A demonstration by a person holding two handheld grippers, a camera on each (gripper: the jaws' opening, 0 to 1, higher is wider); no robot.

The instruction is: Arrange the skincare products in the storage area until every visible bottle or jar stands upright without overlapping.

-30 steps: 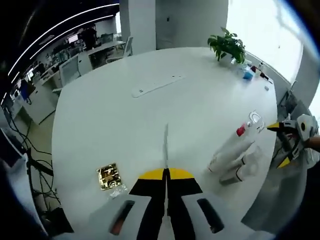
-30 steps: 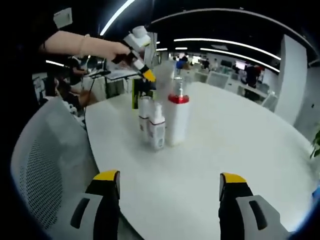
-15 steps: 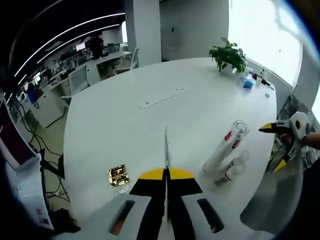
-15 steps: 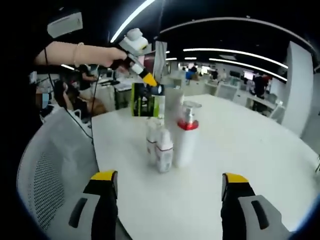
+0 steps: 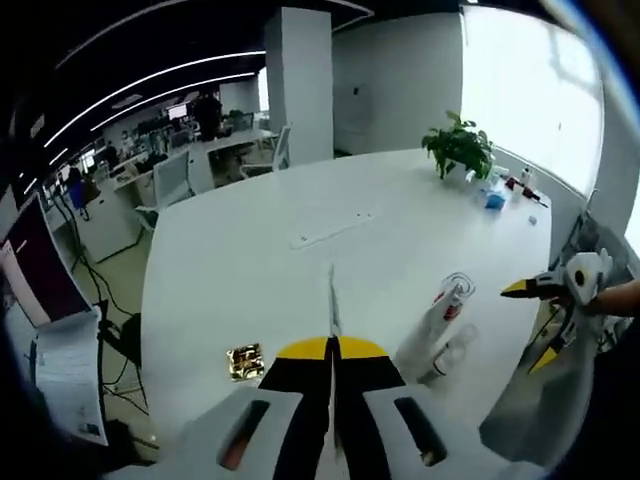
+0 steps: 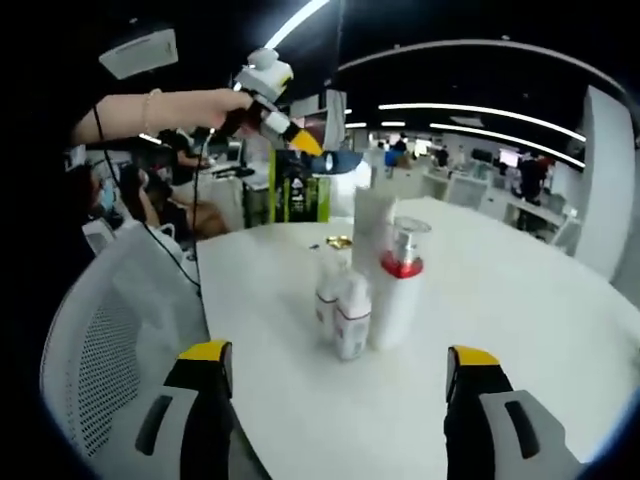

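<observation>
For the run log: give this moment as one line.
left gripper: shut, raised above table | right gripper: open, facing bottles | pump bottle and small bottles: upright, clustered | gold packet: on table

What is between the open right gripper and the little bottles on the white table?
Nothing visible. In the right gripper view, the right gripper points at the small bottles across bare white table. The red-collared pump bottle stands beside them, and the left gripper is up above them.

White pump bottle (image 6: 396,300) with red collar, white table (image 6: 500,300)
</observation>
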